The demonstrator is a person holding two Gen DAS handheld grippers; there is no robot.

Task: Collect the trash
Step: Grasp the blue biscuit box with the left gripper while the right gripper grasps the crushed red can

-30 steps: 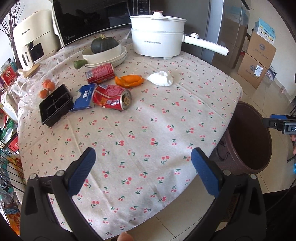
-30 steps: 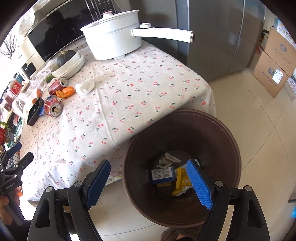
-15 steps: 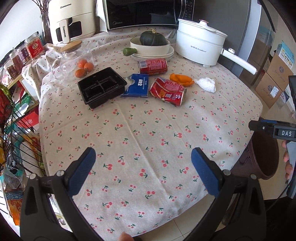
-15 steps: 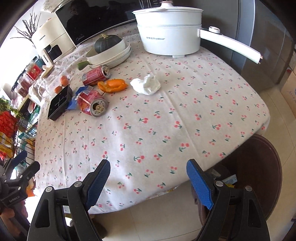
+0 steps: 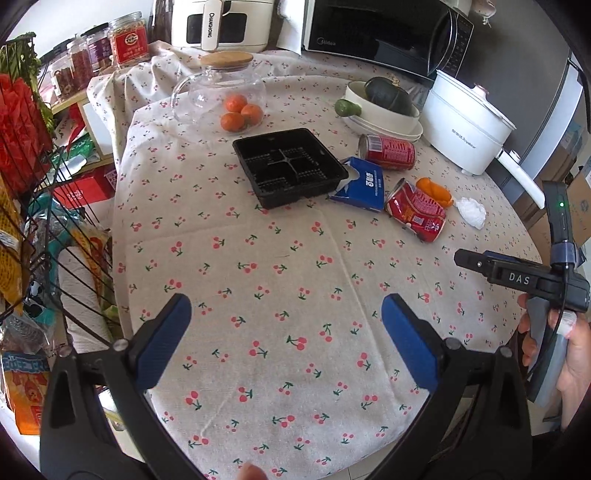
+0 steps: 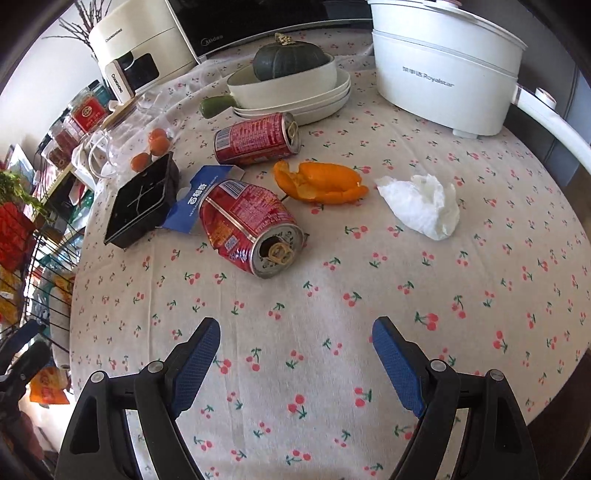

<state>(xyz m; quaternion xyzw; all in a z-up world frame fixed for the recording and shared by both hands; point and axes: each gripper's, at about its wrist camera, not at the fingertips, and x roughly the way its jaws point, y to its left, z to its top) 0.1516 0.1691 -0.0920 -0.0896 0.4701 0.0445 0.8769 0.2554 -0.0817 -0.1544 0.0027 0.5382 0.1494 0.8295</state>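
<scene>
Both grippers I'm running hang over the near part of a round table (image 6: 332, 369) w/ a cherry-print cloth. Right gripper (image 6: 295, 354): jaws spread wide, nothing between them, only bare cloth below. Left gripper (image 5: 286, 332): also spread wide, nothing held, over bare cloth toward the table's near edge.

Trash sits in a loose band across the table's middle. Crushed red can (image 6: 251, 229) lies on its side, long axis diagonal, open top w/ pull tab facing the near edge. A second red can (image 6: 256, 138) lies on its side behind it, top end pointing right toward the white pot (image 6: 443, 70). Orange peel (image 6: 321, 182) lies flat, long axis running left-right, just right of the crushed can. Crumpled white tissue (image 6: 421, 206) is further right, apart from the peel. Torn blue carton (image 6: 199, 199) touches the crushed can's left side; black plastic tray (image 6: 142, 201) is at the carton's left.

Near half of the table is open cloth, so approach room is wide. Far edge is crowded: pot, bowl w/ squash (image 6: 288, 59), microwave (image 5: 384, 33).
</scene>
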